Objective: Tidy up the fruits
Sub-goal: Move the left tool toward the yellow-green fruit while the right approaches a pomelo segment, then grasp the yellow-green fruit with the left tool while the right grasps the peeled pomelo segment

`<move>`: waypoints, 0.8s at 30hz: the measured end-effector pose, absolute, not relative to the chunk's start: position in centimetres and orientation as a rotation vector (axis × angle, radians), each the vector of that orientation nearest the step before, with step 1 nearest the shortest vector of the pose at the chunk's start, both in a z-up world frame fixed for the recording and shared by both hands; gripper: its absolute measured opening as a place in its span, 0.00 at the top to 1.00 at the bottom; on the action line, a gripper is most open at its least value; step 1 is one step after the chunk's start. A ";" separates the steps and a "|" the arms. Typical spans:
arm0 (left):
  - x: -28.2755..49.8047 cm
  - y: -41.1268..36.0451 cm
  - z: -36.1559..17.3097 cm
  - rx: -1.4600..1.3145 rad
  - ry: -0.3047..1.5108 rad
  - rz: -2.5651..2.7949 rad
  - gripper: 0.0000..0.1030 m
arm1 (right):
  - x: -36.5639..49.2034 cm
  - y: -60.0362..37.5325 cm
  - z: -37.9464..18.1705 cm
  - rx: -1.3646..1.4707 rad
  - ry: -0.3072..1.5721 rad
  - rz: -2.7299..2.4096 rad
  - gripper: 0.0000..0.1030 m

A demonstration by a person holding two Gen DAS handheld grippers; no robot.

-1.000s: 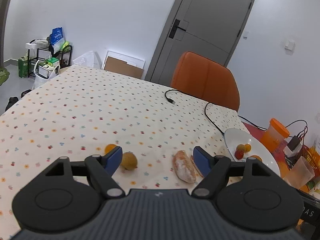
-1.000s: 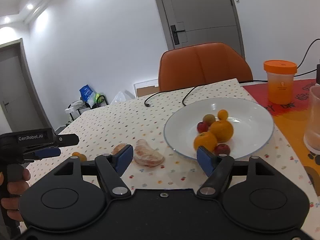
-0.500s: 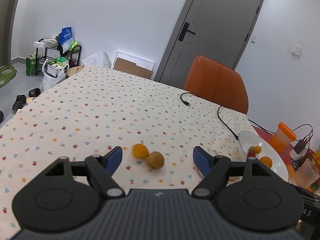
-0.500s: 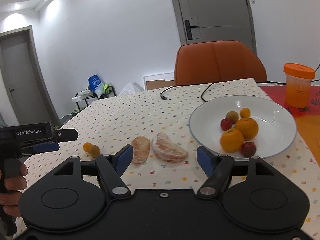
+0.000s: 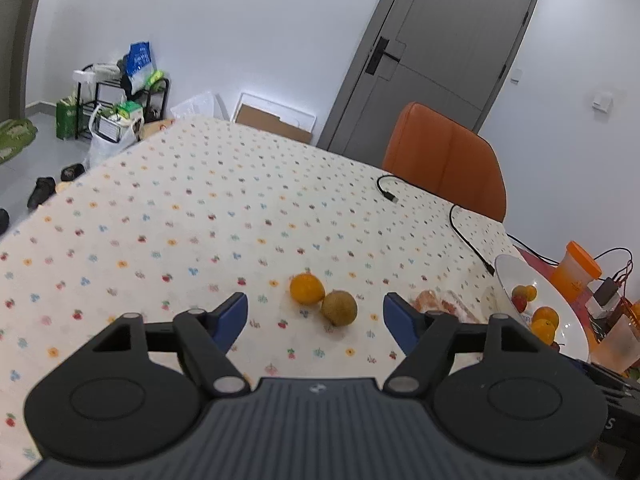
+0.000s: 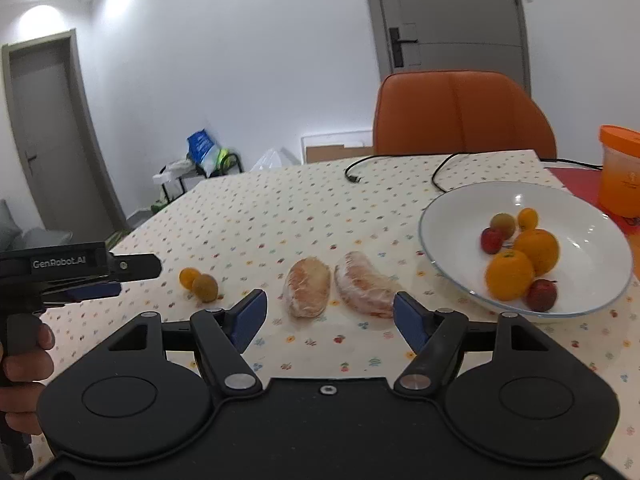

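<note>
A small orange fruit (image 5: 307, 289) and a brown kiwi (image 5: 339, 308) touch each other on the dotted tablecloth, just ahead of my left gripper (image 5: 316, 312). Its jaws are closing, apart from both fruits, with nothing pressed between them. Two wrapped pomelo segments (image 6: 309, 287) (image 6: 364, 284) lie side by side ahead of my right gripper (image 6: 330, 312), which is open and holds nothing. The white plate (image 6: 580, 216) at the right holds two oranges (image 6: 510, 274) and several small fruits. In the right wrist view, the left gripper (image 6: 132, 278) hovers near the same orange fruit (image 6: 186, 277) and kiwi (image 6: 205, 287).
An orange chair (image 6: 460, 116) stands at the table's far side. Black cables (image 6: 400, 164) trail across the cloth behind the plate. An orange-lidded cup (image 6: 620, 172) stands at the far right. A person's hand (image 6: 24, 360) grips the left gripper's handle.
Both grippers have shifted left along the table. The orange fruit and kiwi now sit centred before the left gripper; the two pomelo segments now sit centred before the right one.
</note>
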State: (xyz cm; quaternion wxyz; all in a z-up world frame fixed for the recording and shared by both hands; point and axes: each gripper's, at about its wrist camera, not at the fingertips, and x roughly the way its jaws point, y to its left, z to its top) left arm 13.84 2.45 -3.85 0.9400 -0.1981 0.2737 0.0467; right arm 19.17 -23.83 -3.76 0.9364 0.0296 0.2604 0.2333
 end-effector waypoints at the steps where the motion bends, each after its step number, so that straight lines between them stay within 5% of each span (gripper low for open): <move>1: 13.9 2.3 -4.0 -0.403 0.560 0.090 0.30 | 19.2 -23.6 -3.8 0.055 0.536 0.480 0.35; 10: 15.0 1.6 -4.9 -0.396 0.575 0.053 0.45 | 20.3 -22.1 -4.7 0.050 0.578 0.510 0.47; 24: 17.6 1.0 -6.1 -0.414 0.617 0.058 0.61 | 22.6 -21.3 -5.6 0.070 0.625 0.520 0.53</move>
